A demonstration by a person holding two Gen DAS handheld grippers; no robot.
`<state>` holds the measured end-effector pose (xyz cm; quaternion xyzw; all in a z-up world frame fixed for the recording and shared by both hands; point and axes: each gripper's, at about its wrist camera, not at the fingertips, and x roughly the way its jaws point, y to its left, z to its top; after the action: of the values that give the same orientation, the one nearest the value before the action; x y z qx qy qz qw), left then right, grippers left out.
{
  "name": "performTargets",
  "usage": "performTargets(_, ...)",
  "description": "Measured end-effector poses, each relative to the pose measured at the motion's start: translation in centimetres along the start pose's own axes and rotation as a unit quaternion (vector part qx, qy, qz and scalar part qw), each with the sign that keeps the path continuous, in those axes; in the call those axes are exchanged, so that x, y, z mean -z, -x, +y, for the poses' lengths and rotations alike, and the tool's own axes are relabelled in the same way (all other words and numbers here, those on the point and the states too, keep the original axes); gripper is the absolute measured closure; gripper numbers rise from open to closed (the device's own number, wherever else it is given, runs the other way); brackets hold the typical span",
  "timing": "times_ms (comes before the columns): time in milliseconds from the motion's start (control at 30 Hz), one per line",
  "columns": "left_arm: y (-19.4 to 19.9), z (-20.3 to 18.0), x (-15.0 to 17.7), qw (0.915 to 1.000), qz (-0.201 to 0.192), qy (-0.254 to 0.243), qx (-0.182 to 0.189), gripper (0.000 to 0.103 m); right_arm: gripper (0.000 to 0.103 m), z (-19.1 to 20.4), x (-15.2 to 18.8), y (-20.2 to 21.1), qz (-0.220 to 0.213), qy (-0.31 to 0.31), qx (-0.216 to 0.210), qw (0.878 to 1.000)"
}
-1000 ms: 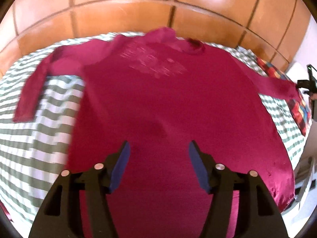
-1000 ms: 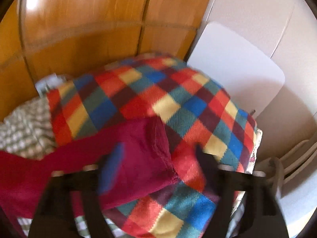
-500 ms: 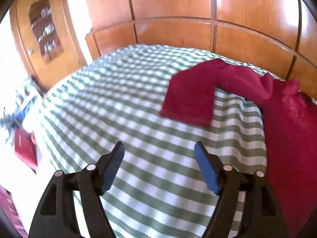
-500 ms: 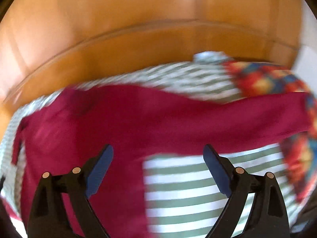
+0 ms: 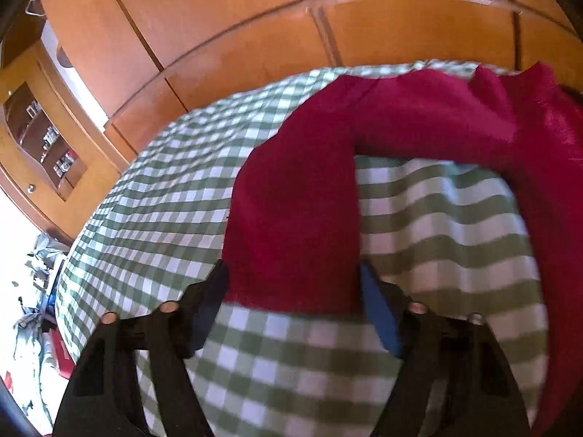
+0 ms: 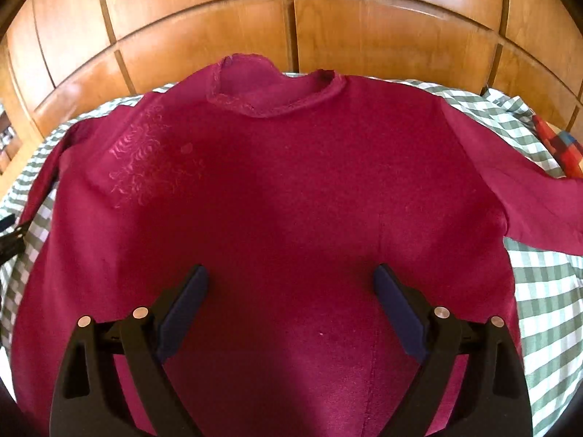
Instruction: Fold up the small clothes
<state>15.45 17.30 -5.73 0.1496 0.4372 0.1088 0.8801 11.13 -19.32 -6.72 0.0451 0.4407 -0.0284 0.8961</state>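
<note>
The crimson long-sleeved knit top [image 6: 291, 189] lies flat on the green-checked bed [image 5: 145, 218]. The left tool [image 5: 293, 284] is closing around its sleeve cuff; the right tool [image 6: 289, 280] hovers, spread wide.

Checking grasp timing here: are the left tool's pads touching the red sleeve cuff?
Cannot tell. In the left wrist view the closing left tool straddles the sleeve cuff, fabric reaching both pads, but blur hides whether they press it.

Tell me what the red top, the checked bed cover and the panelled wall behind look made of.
Red top: soft matte knit, probably cotton jersey; it drapes limp, with a tone-on-tone print near one shoulder. Checked bed cover: thin woven cloth, probably cotton, matte, gently rippled. Panelled wall: wood or veneer, varnished; grain and bright glare show.
</note>
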Motion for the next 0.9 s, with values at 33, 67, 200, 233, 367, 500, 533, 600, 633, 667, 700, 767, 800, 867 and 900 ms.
performTargets(33,-0.5,0.4,-0.2,0.9999,0.011,0.001,0.013,0.066,0.009,0.1,0.0,-0.2,0.002,0.002,0.001,1.000)
performTargets(67,-0.6,0.9,-0.3,0.9995,0.020,0.007,0.022,0.093,0.008,0.3,0.0,-0.4,0.002,0.003,0.002,1.000)
performTargets(200,2.0,5.5,-1.4,0.9947,0.007,0.083,0.060,0.098,0.008,0.1,0.0,-0.5,0.000,0.000,-0.002,1.000)
performTargets(233,3.1,7.2,-1.8,0.9910,0.001,0.109,0.078,0.099,0.008,0.0,0.0,-0.5,0.000,-0.001,-0.003,1.000)
performTargets(367,7.3,14.3,-3.8,0.9676,-0.032,0.204,0.146,0.099,0.007,0.1,0.0,-0.6,-0.002,0.001,-0.003,1.000)
performTargets(500,10.1,20.3,-6.4,0.9390,-0.065,0.282,0.186,0.099,0.006,0.1,0.0,-0.6,-0.002,0.001,-0.003,1.000)
performTargets(533,10.2,21.2,-7.2,0.9378,-0.064,0.288,0.183,0.099,0.006,0.1,0.1,-0.6,-0.003,0.002,-0.003,1.000)
performTargets(600,9.6,22.1,-8.4,0.9420,-0.048,0.288,0.165,0.099,0.006,0.1,0.1,-0.6,-0.004,0.003,-0.002,1.000)
performTargets(633,8.3,22.5,-8.9,0.9459,-0.027,0.288,0.146,0.099,0.006,0.1,0.1,-0.6,-0.004,0.003,-0.001,1.000)
performTargets(667,7.0,22.8,-9.1,0.9469,-0.007,0.292,0.135,0.099,0.006,0.2,0.2,-0.6,-0.004,0.003,0.000,1.000)
performTargets(700,5.3,23.1,-9.0,0.9458,0.013,0.299,0.126,0.099,0.006,0.2,0.2,-0.6,-0.004,0.004,0.001,1.000)
performTargets(767,1.1,23.5,-8.7,0.9463,0.054,0.305,0.091,0.099,0.006,0.2,0.2,-0.7,-0.003,0.006,0.003,1.000)
performTargets(800,-1.5,23.6,-8.3,0.9431,0.078,0.314,0.078,0.099,0.006,0.2,0.2,-0.7,-0.003,0.007,0.004,1.000)
performTargets(867,-5.1,23.6,-7.6,0.9383,0.111,0.322,0.060,0.099,0.006,0.3,0.2,-0.7,-0.002,0.010,0.008,1.000)
performTargets(900,-6.7,23.8,-7.1,0.9344,0.121,0.331,0.052,0.099,0.006,0.3,0.1,-0.7,-0.002,0.011,0.010,1.000)
